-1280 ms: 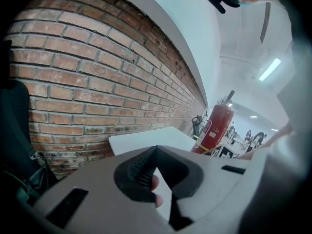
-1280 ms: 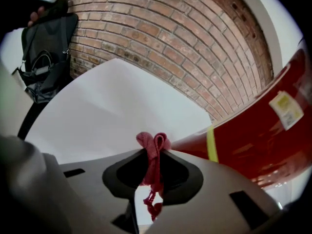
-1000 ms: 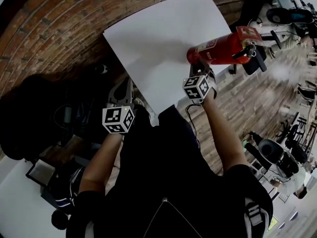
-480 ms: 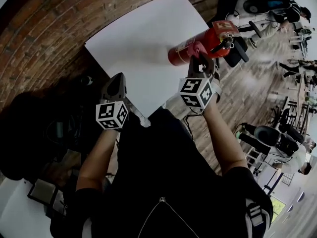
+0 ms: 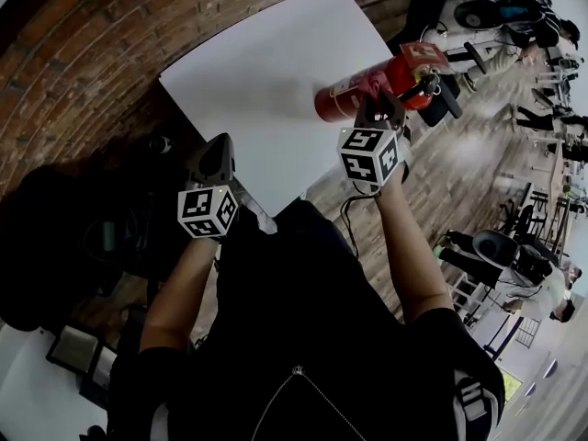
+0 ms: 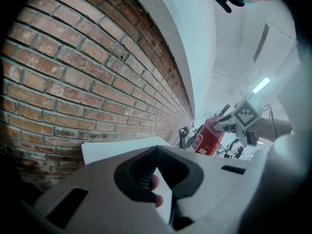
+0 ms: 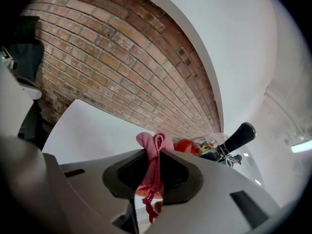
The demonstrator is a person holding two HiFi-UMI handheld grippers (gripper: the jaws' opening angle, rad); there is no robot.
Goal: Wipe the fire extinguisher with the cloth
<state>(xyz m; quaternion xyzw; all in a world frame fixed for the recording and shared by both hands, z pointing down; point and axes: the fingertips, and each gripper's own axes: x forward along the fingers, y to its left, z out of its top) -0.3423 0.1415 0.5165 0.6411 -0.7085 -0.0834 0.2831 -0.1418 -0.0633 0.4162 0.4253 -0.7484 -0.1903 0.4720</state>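
Conceivably, with the cloth pinched in the right gripper at the extinguisher, laid sideways by the table edge, and the left gripper closed on nothing, the unsteadied cylinder could be rolled off by a wipe.
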